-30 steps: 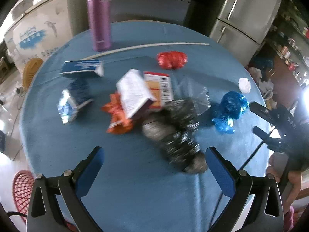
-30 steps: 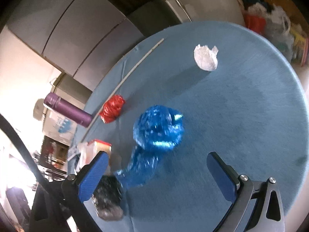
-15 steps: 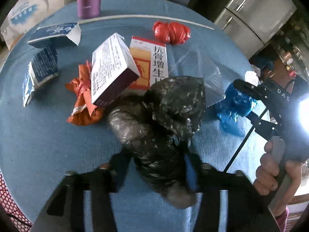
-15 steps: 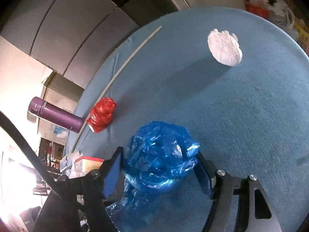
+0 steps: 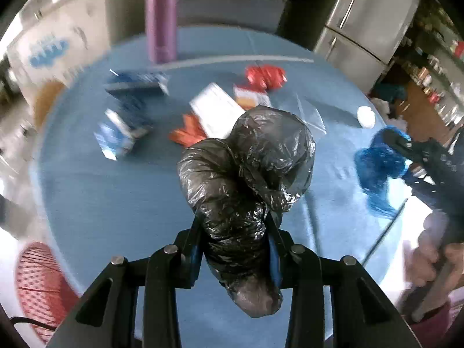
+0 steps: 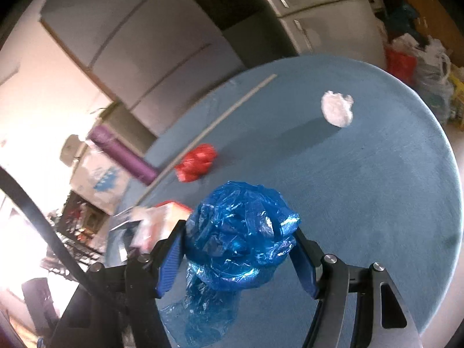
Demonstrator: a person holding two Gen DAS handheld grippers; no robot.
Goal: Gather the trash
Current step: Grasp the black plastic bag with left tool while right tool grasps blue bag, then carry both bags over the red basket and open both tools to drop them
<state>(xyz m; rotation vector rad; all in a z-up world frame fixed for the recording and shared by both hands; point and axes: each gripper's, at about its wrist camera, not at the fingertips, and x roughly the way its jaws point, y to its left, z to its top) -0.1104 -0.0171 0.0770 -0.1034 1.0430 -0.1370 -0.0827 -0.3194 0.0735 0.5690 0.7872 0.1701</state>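
My left gripper (image 5: 234,248) is shut on a crumpled black plastic bag (image 5: 246,174) and holds it up above the round blue table (image 5: 116,203). My right gripper (image 6: 237,256) is shut on a crumpled blue plastic bag (image 6: 237,243), lifted off the table (image 6: 377,203); this bag also shows at the right of the left wrist view (image 5: 377,165). On the table lie a red bag (image 5: 265,76), a white paper wad (image 6: 337,108), an orange wrapper (image 5: 187,133), a white box (image 5: 217,110) and blue packets (image 5: 121,133).
A purple flask (image 5: 161,17) stands at the table's far edge beside a long white stick (image 5: 232,59). A red basket (image 5: 37,284) sits on the floor at the lower left. Grey cabinets and a fridge (image 5: 368,14) stand behind the table.
Both grippers closed on their bags, the left on the black one and the right on the blue one, and lifted them off the table.
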